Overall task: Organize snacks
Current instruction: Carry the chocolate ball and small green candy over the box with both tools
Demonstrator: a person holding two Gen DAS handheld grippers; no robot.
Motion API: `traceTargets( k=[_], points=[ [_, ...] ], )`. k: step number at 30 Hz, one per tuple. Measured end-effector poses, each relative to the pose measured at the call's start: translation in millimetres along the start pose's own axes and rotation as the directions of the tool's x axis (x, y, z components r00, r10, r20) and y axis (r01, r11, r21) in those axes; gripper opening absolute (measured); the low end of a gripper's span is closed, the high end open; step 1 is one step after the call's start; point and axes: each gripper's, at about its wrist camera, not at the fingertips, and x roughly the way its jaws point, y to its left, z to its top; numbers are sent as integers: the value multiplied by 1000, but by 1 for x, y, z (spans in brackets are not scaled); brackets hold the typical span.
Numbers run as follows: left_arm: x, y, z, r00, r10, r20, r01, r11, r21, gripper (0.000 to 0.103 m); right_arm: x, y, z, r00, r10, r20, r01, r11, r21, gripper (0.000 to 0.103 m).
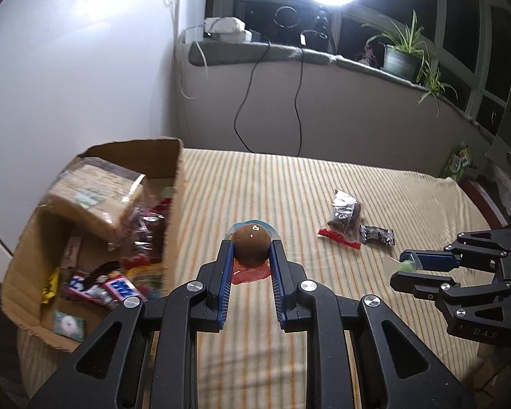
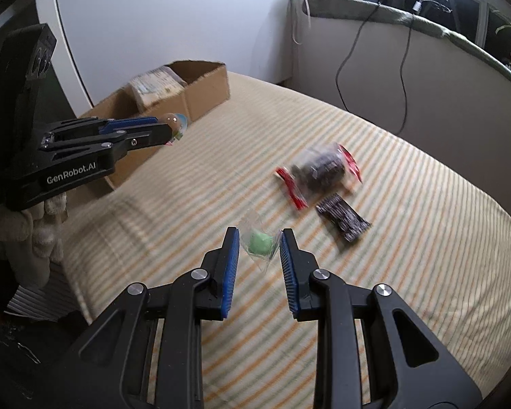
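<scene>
Left wrist view showed the left gripper [image 1: 250, 248] pinching a round brown snack [image 1: 251, 243] above the bed [image 1: 289, 187], beside the cardboard box [image 1: 173, 184]; its smooth curve could slip free. The right gripper [image 2: 259, 243] pinched a green candy [image 2: 259, 242] only by loose wrapper.

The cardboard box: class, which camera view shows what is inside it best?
The left wrist view: the box lies near and open, with bars and packets visible inside. The right wrist view shows the box farther off, partly hidden behind the left gripper.
</scene>
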Motion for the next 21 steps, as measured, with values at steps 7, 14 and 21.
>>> traceTargets(
  k=[7, 14, 21],
  points=[
    [-19, 23, 1, 999, 31, 38, -30, 999, -29, 20, 3, 25, 20, 999, 35, 21, -35, 999, -27, 26],
    [-32, 54, -1, 996, 73, 56, -69, 995, -68, 20, 8, 56, 43, 996, 80, 45, -77, 995, -65, 26],
    [-38, 89, -5, 991, 119, 52, -113, 987, -110, 20, 17, 87, 64, 990, 126, 59, -119, 987, -112, 26]
  ],
)
